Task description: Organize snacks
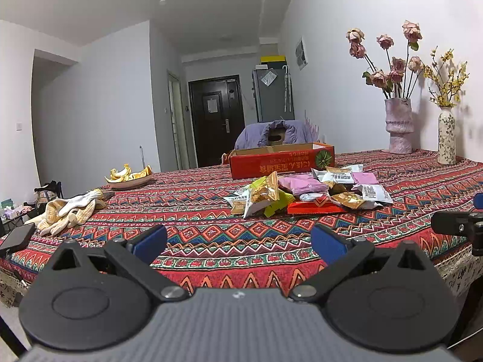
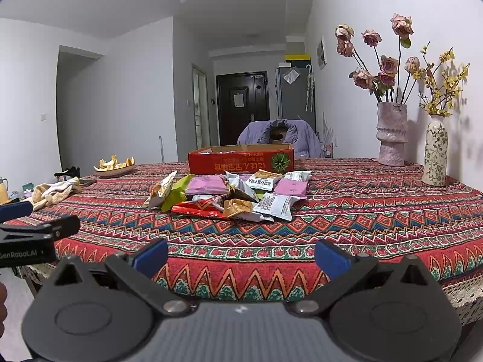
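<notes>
A pile of snack packets [image 1: 311, 191] lies on the patterned tablecloth [image 1: 211, 241], in the right wrist view [image 2: 229, 194] too. It holds pink, white, gold, green and red packets. Behind it stands an open red cardboard box [image 1: 280, 161], also in the right wrist view [image 2: 241, 161]. My left gripper [image 1: 238, 242] is open and empty, above the table's near edge, well short of the pile. My right gripper [image 2: 241, 256] is open and empty, likewise short of the pile. Each gripper shows at the edge of the other's view: the right [image 1: 455, 226], the left [image 2: 33, 229].
A plate of peels [image 1: 129, 178] and a pair of gloves [image 1: 69, 211] lie at the left, with a dark phone [image 1: 18, 236] near the left edge. Two vases with flowers [image 1: 400, 129] [image 1: 446, 135] stand at the back right. A chair with a purple jacket [image 1: 274, 134] is behind the table.
</notes>
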A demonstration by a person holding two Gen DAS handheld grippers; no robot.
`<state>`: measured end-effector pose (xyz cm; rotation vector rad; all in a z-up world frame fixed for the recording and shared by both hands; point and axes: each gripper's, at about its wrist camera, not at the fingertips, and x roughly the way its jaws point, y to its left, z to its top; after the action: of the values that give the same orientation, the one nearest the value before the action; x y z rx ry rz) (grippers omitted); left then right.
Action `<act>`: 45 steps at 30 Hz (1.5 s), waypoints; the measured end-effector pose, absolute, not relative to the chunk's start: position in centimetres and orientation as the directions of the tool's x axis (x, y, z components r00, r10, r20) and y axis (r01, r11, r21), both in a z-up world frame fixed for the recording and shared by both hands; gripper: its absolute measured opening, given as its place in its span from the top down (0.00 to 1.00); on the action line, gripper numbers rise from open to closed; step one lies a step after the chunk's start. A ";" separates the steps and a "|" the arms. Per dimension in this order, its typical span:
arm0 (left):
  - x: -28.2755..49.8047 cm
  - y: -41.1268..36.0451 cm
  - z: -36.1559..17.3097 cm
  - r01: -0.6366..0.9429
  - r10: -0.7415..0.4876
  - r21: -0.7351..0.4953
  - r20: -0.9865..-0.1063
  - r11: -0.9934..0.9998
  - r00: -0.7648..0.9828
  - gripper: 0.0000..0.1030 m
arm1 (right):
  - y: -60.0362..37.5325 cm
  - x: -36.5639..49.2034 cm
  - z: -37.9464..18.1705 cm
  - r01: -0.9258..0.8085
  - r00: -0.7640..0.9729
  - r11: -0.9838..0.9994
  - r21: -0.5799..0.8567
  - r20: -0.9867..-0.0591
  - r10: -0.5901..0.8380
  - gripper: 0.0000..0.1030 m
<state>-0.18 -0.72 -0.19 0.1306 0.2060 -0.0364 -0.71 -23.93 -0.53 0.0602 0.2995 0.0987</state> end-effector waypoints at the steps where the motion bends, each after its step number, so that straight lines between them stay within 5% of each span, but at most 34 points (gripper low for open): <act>1: -0.2 -0.7 -0.2 0.050 -0.023 0.125 -0.207 0.991 0.978 0.00 | -23.9 -0.7 -0.5 -0.087 0.951 0.993 0.074 -0.291 0.105 0.00; 21: 1.0 -0.6 0.0 0.022 0.004 0.120 -0.214 0.992 0.977 0.00 | -24.3 1.0 0.2 -0.100 0.952 0.989 0.108 -0.278 0.127 0.00; 45: 12.6 -1.6 2.5 0.116 -0.091 0.048 -0.357 0.992 0.930 0.00 | -27.9 11.1 1.8 -0.011 0.928 0.992 0.124 -0.368 0.057 0.00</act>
<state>12.64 -1.55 2.51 0.0690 0.3619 -0.1062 11.05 -27.88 1.84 0.1205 0.3804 0.0349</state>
